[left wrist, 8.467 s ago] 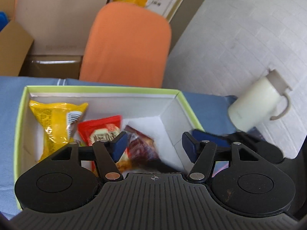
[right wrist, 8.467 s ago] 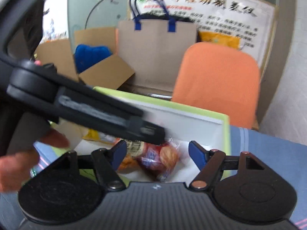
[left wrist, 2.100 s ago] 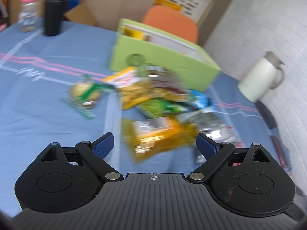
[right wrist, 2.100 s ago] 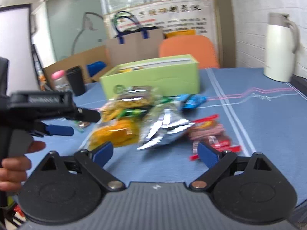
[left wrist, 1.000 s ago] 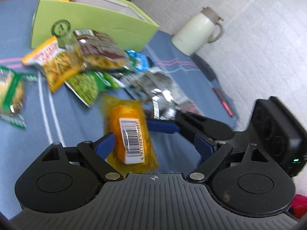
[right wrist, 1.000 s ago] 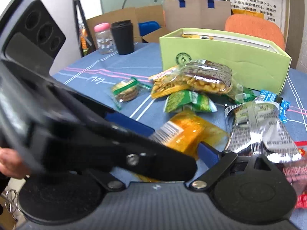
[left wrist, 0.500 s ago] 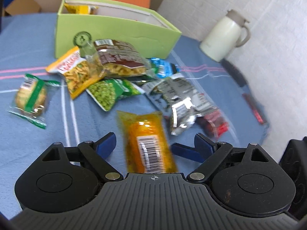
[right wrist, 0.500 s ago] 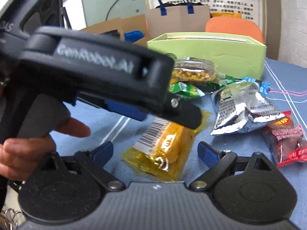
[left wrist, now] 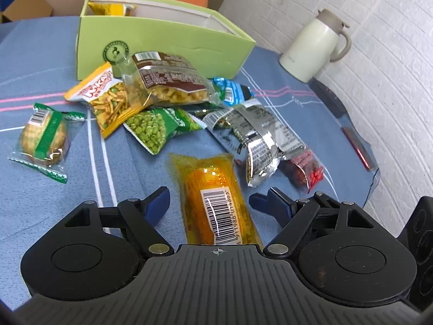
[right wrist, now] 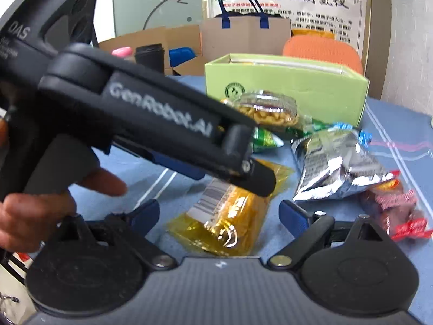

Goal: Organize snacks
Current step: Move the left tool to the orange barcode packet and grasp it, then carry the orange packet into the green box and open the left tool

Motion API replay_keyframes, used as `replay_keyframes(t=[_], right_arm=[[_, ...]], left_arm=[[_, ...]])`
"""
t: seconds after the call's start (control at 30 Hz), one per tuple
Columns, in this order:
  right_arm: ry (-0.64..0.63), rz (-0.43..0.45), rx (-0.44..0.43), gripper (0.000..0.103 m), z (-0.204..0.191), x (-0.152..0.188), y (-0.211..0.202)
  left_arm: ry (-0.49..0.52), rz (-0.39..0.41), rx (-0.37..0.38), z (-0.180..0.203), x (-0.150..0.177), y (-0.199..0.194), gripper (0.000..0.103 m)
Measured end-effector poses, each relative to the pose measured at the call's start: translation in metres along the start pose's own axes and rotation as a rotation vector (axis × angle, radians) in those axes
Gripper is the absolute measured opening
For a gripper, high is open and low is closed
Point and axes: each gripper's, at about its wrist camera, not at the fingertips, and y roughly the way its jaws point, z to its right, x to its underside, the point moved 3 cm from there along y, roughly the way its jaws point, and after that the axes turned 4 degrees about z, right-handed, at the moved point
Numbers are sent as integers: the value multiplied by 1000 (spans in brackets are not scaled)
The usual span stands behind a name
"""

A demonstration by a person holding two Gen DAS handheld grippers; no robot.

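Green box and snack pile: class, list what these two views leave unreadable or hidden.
- Green box contents: left wrist view, its front wall hides all but one yellow packet.
- Orange packet: right wrist view, the left gripper crosses its far end.
- Red packet: left wrist view, partly under the silver packet.

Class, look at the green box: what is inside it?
A yellow packet shows at the back corner of the green box. The near wall hides the rest of its inside.
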Motion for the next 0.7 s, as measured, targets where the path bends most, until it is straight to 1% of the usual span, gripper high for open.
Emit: replay_keyframes(t=[0.03, 0.07, 0.1, 0.2, 0.23, 0.27, 0.3, 0.33, 0.37, 0.4, 0.43, 0.47, 0.53, 0.63, 0.7], right_arm=[[9, -3, -3, 82, 1, 1, 0], [16, -4, -6, 75, 2, 1, -1], [16, -2, -1, 75, 2, 1, -2], [9, 7, 22, 77, 5, -1, -3], [11, 8, 25, 83, 6, 0, -3], [11, 2, 23, 86, 7, 0, -1], [13, -12, 13, 87, 7, 1, 3], [20, -20, -2, 92, 5, 4, 5], [6, -8, 6, 92, 3, 5, 5], [-14, -6, 12, 92, 1, 6, 6], [-34, -3, 8, 87, -1, 6, 5], [-45, 1, -2, 78, -4, 6, 3], [-54, 6, -12, 78, -5, 3, -4], [-64, 45, -29, 77, -6, -10, -20], [-92, 79, -23, 77, -5, -24, -25]], left_arm=[[-2, -8, -1, -1, 1, 2, 63], [-3, -18, 1, 0, 2, 5, 58], [-6, -29, 9, 0, 3, 7, 55], [-16, -44, 25, 2, 4, 14, 55], [-16, -41, 22, 2, 4, 14, 54], [-18, -38, 20, 2, 4, 15, 54], [-23, -36, 19, 2, 4, 15, 55], [-31, -33, 20, 1, 3, 16, 55], [-38, -30, 20, 1, 3, 16, 54], [-43, -27, 18, 1, 3, 16, 53], [-47, -23, 14, 1, 4, 16, 48], [-48, -29, 12, 1, 5, 18, 26], [-61, -15, 22, 3, 7, 13, 22], [-91, 29, 44, 8, 4, -4, 22], [-113, 57, 64, 12, -6, -15, 22]])
